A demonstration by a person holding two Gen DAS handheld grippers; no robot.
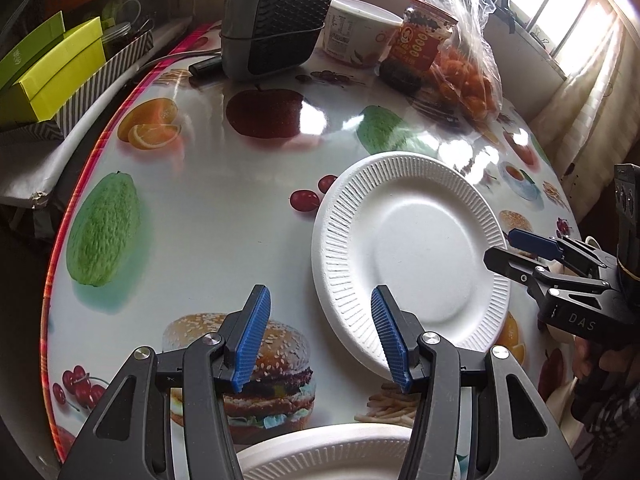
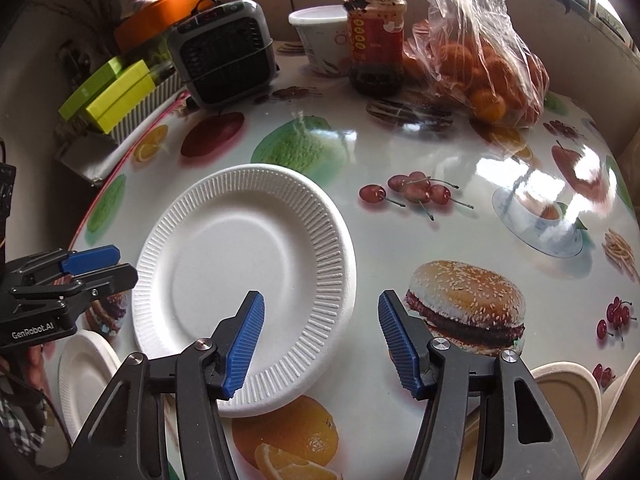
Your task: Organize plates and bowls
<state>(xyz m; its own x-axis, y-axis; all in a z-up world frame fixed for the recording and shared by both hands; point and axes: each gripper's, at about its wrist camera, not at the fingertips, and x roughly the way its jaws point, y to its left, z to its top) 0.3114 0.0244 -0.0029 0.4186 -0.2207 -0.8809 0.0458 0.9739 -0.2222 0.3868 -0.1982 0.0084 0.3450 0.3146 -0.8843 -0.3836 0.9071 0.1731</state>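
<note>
fruit-print table, ribbed white plate

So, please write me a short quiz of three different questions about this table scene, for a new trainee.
1. True or false: the left gripper holds the ribbed white plate.
2. What stands nearest the bag of oranges? A) red-labelled jar B) grey heater C) green boxes
3. Fill in: both grippers' jaws are ____.

Key: 1 false, it is empty above the table; 2 A; 3 open, the right gripper too.
</note>
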